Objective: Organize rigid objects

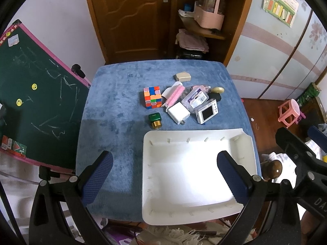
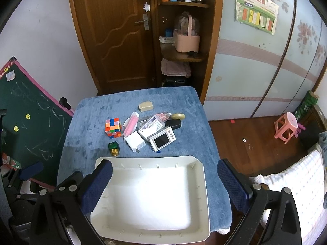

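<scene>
we are holding the left gripper [image 1: 164, 172] and right gripper [image 2: 164, 180] spread wide and empty above the white tray [image 2: 202, 185], which is sitting bare. beyond the tray, the camera [image 2: 162, 138] is lying flat, long axis slanting up-right; we are judging it best pinched across its short side

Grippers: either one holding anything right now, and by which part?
Nothing is held. The left gripper and right gripper are both open, with only the empty white tray below them.
</scene>
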Available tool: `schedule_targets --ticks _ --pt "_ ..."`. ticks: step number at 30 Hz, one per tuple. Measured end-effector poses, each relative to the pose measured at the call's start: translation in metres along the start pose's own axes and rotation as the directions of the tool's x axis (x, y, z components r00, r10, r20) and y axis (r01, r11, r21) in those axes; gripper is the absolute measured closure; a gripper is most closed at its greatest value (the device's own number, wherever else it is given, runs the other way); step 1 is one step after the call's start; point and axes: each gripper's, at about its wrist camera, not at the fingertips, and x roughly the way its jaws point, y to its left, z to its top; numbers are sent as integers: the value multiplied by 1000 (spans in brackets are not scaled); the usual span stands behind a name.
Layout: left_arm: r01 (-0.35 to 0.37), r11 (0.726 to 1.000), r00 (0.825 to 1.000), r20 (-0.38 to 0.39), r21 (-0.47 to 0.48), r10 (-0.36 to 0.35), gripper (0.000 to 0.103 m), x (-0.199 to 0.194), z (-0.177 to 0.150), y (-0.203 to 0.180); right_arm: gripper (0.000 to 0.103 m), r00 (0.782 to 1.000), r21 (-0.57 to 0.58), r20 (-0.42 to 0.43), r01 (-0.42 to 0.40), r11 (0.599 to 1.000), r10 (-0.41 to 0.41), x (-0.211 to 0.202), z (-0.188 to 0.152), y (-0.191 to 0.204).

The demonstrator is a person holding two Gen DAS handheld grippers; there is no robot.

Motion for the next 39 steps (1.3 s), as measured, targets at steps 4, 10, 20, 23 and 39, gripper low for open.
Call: schedule_targets --ticks 4,10,20,23,39 --pt "21 1000 1000 -12 -22 -21 2 -3 1 2 0 1000 -1 1 -1 1000 1 0 1 -1" --pt "21 999 1000 -20 -33 -22 2 -3 -3 5 0 1000 -6 1 -3 1000 3 0 0 0" --pt "35 999 999 -38 -28 -36 2 -3 -9 2 0 1000 -14 8 -13 1000 13 -2 -2 -1" --pt "33 999 999 -38 -30 -35 2 -3 -9 2 0 1000 -16 9 -18 1000 18 -2 -4 -2" --pt "47 998 999 -12 -42 -47 2 -14 -14 -14 0 998 -33 12 -63 997 63 -4 -8 -18"
